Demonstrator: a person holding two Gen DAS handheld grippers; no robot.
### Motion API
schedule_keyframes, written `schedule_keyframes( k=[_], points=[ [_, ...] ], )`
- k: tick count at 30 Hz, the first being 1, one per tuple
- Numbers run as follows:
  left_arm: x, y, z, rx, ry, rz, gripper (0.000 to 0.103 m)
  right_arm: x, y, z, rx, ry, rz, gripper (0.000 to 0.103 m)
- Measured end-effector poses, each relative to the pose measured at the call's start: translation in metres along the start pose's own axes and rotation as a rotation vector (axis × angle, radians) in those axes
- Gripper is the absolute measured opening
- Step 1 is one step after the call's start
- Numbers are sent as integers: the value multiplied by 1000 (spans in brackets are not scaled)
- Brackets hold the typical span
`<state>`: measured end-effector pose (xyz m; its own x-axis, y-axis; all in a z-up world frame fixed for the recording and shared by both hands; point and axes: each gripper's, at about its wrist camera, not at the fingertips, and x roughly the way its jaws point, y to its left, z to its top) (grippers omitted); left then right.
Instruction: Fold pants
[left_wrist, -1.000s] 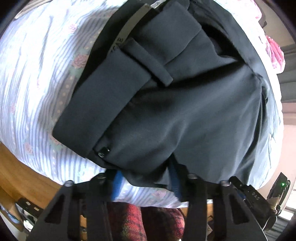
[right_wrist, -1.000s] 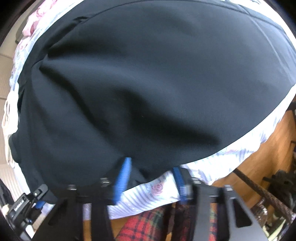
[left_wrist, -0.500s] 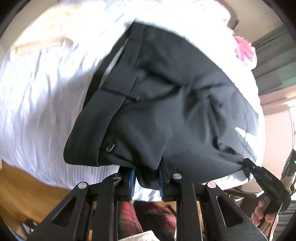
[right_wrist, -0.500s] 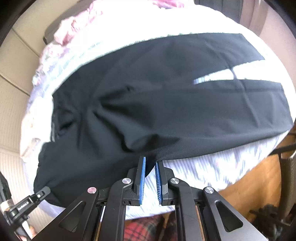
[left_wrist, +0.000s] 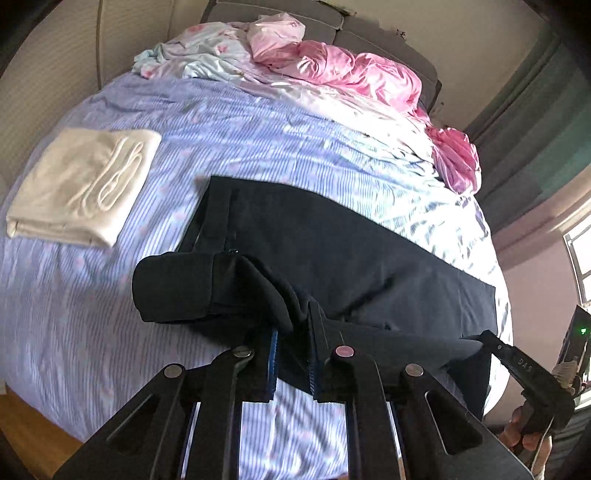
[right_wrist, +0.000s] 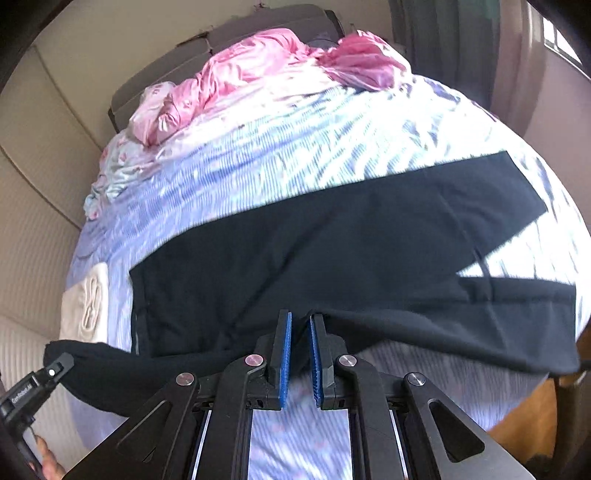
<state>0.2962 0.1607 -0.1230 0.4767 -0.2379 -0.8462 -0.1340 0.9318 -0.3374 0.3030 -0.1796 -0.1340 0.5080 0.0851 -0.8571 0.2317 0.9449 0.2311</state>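
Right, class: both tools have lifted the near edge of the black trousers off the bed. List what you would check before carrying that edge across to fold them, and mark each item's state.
1. Left tool gripping trousers: ok, cloth bunched between its fingers.
2. Right tool gripping near edge: ok, though only at the fingertips.
3. Far half lying flat: ok.
4. Raised edge level: not ok, sags between tools.
5. Legs aligned: not ok, bedsheet shows between them.
6. Folded cream cloth clear of the trousers: ok.

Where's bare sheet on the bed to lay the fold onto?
Bare bed sheet between the black pants and the pink bedding, and left of the waistband below the folded white cloth. Headboard end is crowded.
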Motion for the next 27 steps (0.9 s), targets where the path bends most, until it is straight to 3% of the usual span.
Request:
schedule_keyframes(
  k=[12,27],
  points=[
    [71,-10,92,-26,5,25,14,61,32,86,-37,-5,14,10],
    [219,8,174,-38,163,116,14,221,50,149,-85,185,-49,10]
  ],
)
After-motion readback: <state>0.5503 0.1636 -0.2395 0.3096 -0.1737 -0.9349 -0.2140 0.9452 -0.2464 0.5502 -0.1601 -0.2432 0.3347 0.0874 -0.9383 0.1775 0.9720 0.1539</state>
